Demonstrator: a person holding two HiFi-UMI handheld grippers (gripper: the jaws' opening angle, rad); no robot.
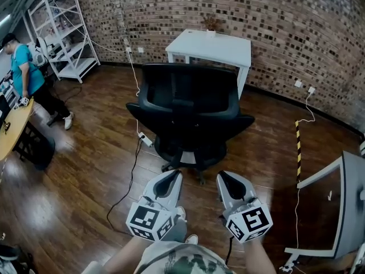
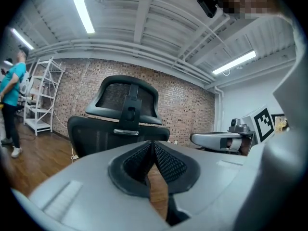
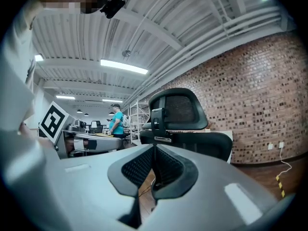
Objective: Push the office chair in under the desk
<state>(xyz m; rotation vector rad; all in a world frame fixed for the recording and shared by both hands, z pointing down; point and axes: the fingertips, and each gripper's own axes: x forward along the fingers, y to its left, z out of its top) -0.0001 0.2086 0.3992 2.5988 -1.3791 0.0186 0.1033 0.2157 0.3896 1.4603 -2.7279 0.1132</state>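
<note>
Nearest, the left gripper (image 1: 173,177) and right gripper (image 1: 224,178) hang side by side, each with its jaws pressed together on nothing, aimed at the back of the office chair (image 1: 188,110). The chair stands upright just ahead, clear of both tips, with its backrest broadside to the tongs and its seat facing away toward the desk (image 1: 214,45). Beyond, that white desk sits by the brick wall (image 1: 274,21); how close the seat comes to it, I can't tell.

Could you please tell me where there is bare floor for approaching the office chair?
Wooden floor is bare right of the office chair, up to the striped tape. Left of the chair it is crowded: a power strip and black cable trail across.
</note>
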